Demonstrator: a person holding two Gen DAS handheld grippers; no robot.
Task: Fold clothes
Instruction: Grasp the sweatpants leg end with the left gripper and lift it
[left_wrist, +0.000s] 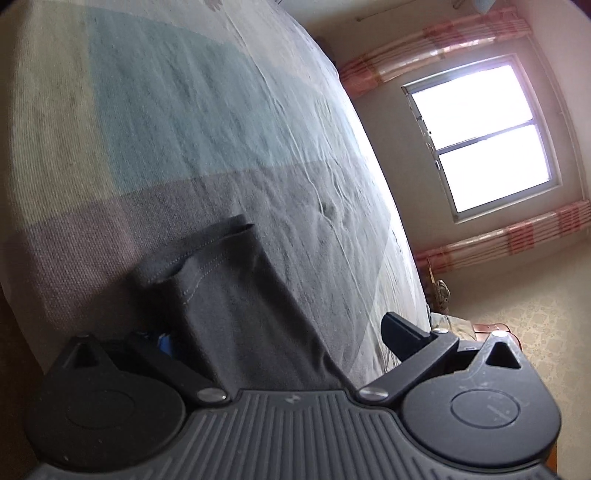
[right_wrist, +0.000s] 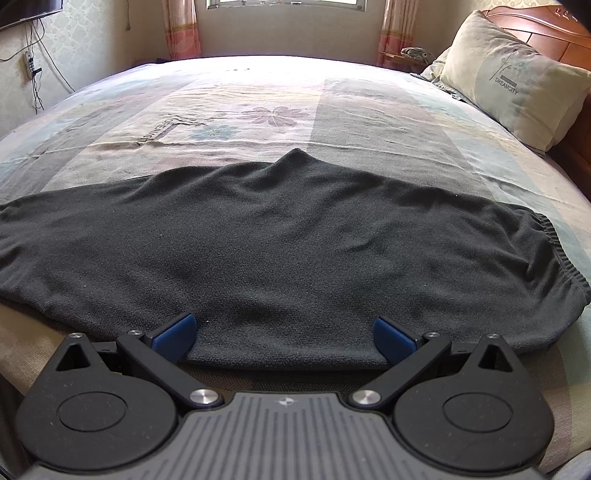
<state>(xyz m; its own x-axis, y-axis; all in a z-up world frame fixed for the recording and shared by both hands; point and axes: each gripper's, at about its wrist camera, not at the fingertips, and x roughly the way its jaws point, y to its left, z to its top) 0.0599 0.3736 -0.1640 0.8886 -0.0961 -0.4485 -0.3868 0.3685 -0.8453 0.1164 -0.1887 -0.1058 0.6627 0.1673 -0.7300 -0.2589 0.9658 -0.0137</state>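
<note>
Nearest, the right tongs (right_wrist: 284, 338) stand spread wide, straddling the near edge of the dark grey garment (right_wrist: 280, 236), which lies flat across the bed (right_wrist: 369, 110). Similarly, the left tongs (left_wrist: 280, 332) gape apart around a stitched hem of that garment (left_wrist: 236, 302). Farther right rests a pillow (right_wrist: 513, 85).

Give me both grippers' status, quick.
Left gripper: open, dark garment lying between its fingers.
Right gripper: open, fingers straddling the garment's near edge.
</note>
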